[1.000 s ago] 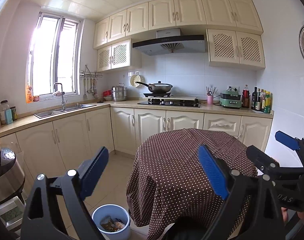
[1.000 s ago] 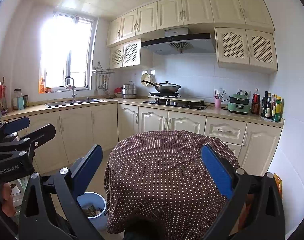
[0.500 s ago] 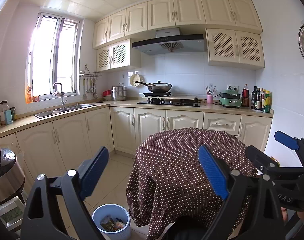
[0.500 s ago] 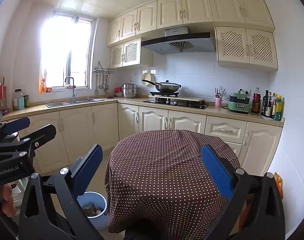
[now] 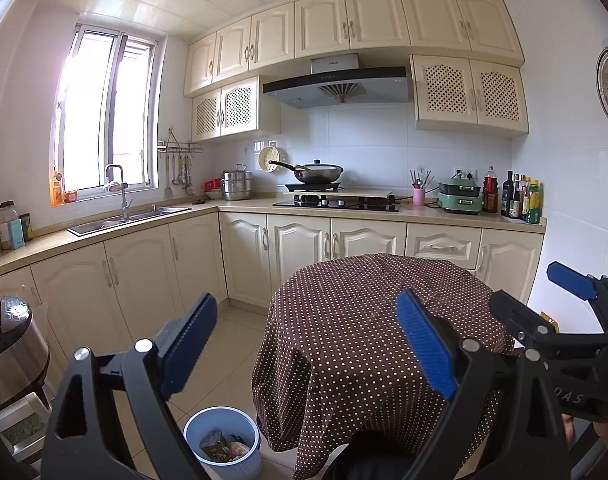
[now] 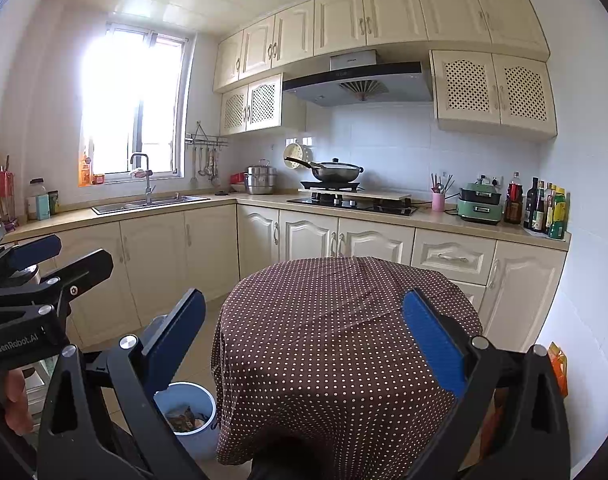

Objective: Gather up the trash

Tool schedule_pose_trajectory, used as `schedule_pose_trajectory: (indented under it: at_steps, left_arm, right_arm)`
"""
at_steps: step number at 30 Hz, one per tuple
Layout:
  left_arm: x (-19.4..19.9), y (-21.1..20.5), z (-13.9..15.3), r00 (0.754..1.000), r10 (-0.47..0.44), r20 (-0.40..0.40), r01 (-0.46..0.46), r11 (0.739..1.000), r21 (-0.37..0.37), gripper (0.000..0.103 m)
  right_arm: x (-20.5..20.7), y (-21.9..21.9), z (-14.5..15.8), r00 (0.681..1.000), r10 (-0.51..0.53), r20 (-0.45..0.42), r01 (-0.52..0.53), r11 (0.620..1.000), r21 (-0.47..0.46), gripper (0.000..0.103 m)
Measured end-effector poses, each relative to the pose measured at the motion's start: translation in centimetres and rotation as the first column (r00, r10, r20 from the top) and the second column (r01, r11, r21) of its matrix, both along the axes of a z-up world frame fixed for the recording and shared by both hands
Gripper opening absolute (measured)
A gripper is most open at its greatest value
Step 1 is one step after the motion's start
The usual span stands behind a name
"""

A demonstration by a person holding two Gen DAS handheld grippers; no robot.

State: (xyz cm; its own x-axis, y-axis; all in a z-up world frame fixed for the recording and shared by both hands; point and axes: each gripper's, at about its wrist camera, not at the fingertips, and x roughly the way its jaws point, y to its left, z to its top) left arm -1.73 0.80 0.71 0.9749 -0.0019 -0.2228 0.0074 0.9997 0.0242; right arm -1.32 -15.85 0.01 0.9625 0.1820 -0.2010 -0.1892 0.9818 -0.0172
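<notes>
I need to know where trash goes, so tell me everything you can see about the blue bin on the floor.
The blue bin is a small round pail, plastic by its look, with a pale rim and no lid. It stands upright on the tiled floor, close beside the hanging edge of the dotted brown tablecloth; contact is unclear. Crumpled wrappers and scraps lie inside, well below the rim. Neither claw touches it.

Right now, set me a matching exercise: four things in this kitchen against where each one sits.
Things:
1. wok
2. trash bin
3. pink utensil cup
4. faucet

Places:
A. on the floor beside the table
B. over the sink, under the window
C. on the stove under the hood
D. on the counter, left of the green appliance

Pairs: 1-C, 2-A, 3-D, 4-B
</notes>
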Motion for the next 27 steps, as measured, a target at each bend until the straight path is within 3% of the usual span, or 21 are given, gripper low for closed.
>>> schedule_pose_trajectory:
  at_steps: [27]
  left_arm:
    - [0.11,0.19,-0.31,1.000,-0.006,-0.009,0.006,1.000,0.001,0.089]
  right_arm:
    - [0.65,0.21,0.20,1.000,0.013,-0.004,-0.013,1.000,-0.008,0.096]
